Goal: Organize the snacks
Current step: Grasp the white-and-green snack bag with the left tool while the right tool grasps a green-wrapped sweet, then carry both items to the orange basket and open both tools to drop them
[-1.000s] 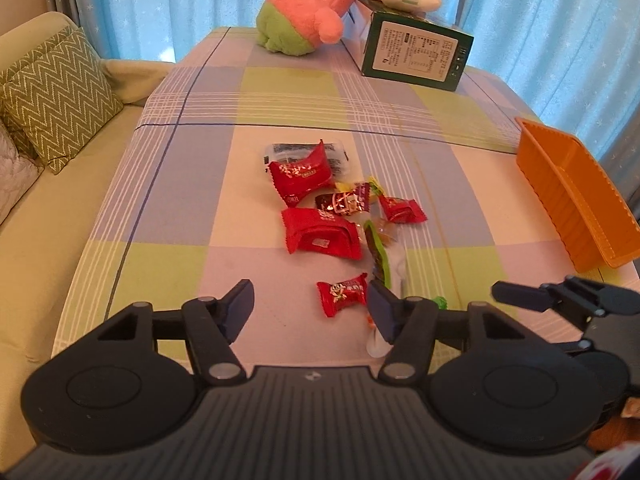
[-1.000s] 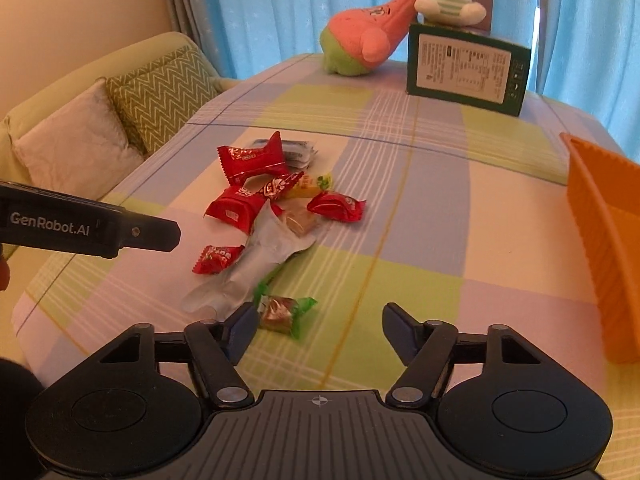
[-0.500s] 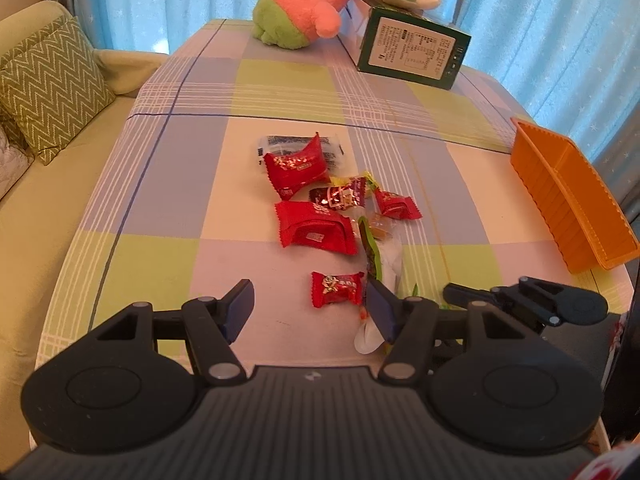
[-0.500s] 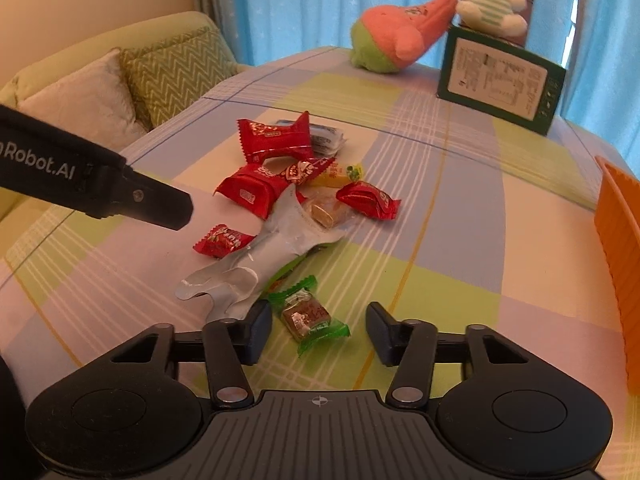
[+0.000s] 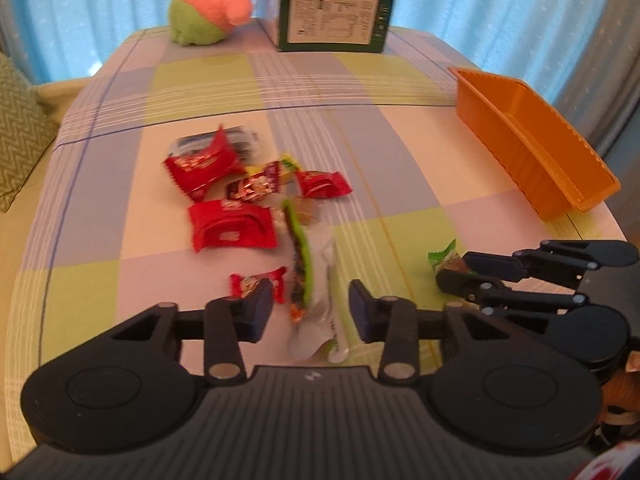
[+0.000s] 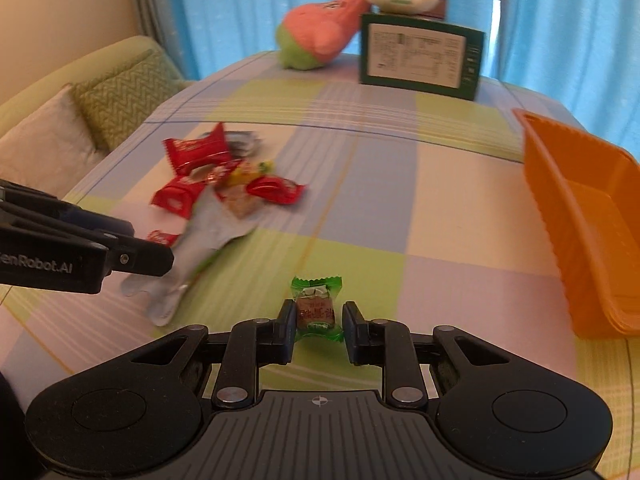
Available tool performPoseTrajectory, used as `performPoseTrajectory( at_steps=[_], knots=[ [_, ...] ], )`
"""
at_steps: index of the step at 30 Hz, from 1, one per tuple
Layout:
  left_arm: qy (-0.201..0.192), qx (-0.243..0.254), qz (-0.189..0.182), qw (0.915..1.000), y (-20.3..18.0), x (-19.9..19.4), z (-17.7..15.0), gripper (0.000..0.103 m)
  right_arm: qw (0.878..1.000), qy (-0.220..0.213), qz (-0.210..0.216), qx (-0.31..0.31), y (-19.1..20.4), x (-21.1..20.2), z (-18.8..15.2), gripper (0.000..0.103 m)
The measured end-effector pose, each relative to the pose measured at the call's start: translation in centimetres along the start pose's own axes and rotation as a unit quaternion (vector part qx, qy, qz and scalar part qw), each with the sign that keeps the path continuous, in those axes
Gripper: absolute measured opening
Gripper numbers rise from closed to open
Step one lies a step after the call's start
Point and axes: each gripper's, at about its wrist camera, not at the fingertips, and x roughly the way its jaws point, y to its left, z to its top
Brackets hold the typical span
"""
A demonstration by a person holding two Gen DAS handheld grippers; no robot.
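Through the right wrist view we see the right claw (image 6: 317,326) with a green-wrapped candy (image 6: 317,309) between its jaws, which are closing. Thin gaps appear on both sides of the candy's brown middle, so we cannot tell whether the pads already press on it; the lower edge of its wrapper is cut off by the claw body. In the left wrist view the same claw shows from the side, and only a green corner of the candy peeks past its fingers.

The left claw (image 5: 311,306) straddles a long clear packet with a green strip (image 5: 316,280); its jaws are closing too, yet they stand apart from the packet, nothing clenched. The packet's near end disappears behind the claw body. A small red candy (image 5: 258,282) lies just beside the left finger, partly covered by it.

Farther back on the checked worktop (image 5: 400,152) lies the blurred heap of red snack packs (image 5: 232,200); their print is too smeared for us to read. The orange basket (image 6: 580,216) sits at the right, well apart from the heap, cut off by the frame edge, and its inside shows no snacks that we can make out. A green box (image 6: 420,56) and a pink plush toy (image 6: 320,36) stand at the far end.
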Motion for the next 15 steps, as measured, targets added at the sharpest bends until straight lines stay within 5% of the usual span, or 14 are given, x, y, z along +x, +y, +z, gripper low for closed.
performPoseTrajectory(
  at_steps=[10,15],
  knots=[
    [0.024,0.034,0.027,0.9988,-1.3,3.6,0.5,0.033,1.0,-0.005,-0.005,0.024,-1.6,-0.9,-0.2,0.025],
    [0.033,0.043,0.038,0.9978,-2.1,4.3,0.3,0.024,0.999,-0.009,-0.002,0.035,-2.0,-1.1,-0.2,0.025]
  ],
)
